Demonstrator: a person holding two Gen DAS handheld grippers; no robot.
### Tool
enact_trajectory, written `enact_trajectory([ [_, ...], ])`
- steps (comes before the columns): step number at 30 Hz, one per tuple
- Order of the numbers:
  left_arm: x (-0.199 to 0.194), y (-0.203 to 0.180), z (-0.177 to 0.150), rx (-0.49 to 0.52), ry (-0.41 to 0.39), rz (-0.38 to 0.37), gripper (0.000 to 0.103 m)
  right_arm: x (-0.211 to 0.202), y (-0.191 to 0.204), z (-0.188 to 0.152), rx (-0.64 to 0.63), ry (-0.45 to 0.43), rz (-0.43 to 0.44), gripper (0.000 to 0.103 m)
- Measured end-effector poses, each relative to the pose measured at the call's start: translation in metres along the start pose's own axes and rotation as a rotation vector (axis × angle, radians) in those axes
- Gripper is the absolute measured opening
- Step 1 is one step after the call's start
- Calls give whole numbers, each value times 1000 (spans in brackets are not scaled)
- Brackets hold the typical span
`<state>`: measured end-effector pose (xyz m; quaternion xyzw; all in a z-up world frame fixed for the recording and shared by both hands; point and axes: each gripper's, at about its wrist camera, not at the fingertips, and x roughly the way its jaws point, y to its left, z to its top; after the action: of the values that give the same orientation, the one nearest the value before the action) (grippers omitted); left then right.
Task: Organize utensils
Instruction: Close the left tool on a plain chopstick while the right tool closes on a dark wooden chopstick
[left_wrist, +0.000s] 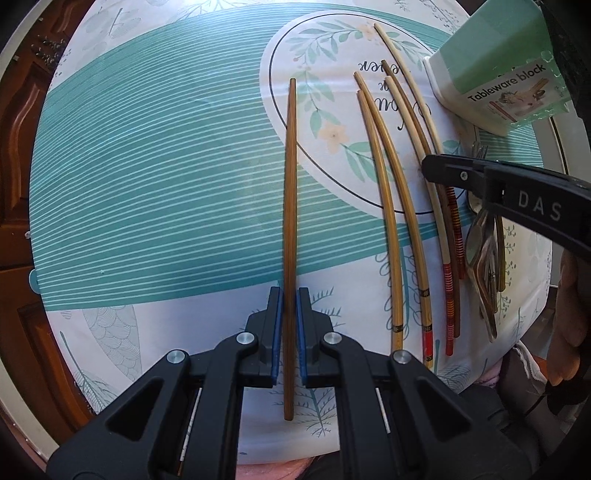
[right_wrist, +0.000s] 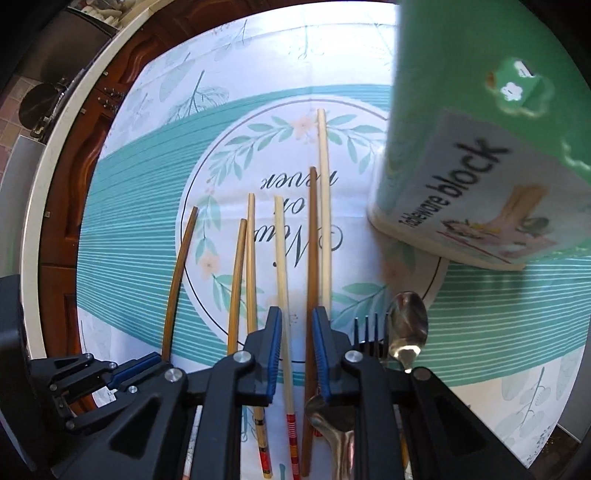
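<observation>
1 brown chopstick (left_wrist: 289, 236) clamped in left claw (left_wrist: 289, 325), lying flat

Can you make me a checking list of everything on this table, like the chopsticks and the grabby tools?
Surface: teal floral tablecloth.
Job's things: dark chopstick; other chopsticks lying side by side; spoon and fork beside them; green Tableware block box.
Clutter: nothing seen.
Tools: left tool shut on the dark chopstick; right tool jaws apart, astride two of the others.
Cables: nothing seen.
Surroundings: wooden cabinet.
</observation>
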<state>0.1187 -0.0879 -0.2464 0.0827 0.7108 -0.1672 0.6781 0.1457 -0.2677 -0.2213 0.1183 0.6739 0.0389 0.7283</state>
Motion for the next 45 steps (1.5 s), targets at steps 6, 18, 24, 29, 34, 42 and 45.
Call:
enact_trajectory([
  [6, -1, -1, 0, 4, 0, -3, 5, 1, 1, 1, 5, -2, -28, 11],
  [18, -1, -3, -2, 4, -5, 0, 5, 0, -5, 1, 19, -8, -31, 11],
  [24, 0, -2, -1, 5, 2, 0, 5, 2, 2, 2, -14, -6, -76, 6],
  [29, 1, -9, 6, 21, 34, 29, 5, 5, 12, 5, -46, 12, -126, 7],
  [34, 2, -22, 13, 48, 70, 89, 5, 8, 26, 5, -93, 19, -202, 7],
  [42, -1, -34, 24, 47, 100, 87, 5, 9, 34, 7, -111, 14, -201, 6],
  [45, -4, -34, 24, 52, 80, 89, 4, 6, 18, 5, -69, 34, -119, 6],
])
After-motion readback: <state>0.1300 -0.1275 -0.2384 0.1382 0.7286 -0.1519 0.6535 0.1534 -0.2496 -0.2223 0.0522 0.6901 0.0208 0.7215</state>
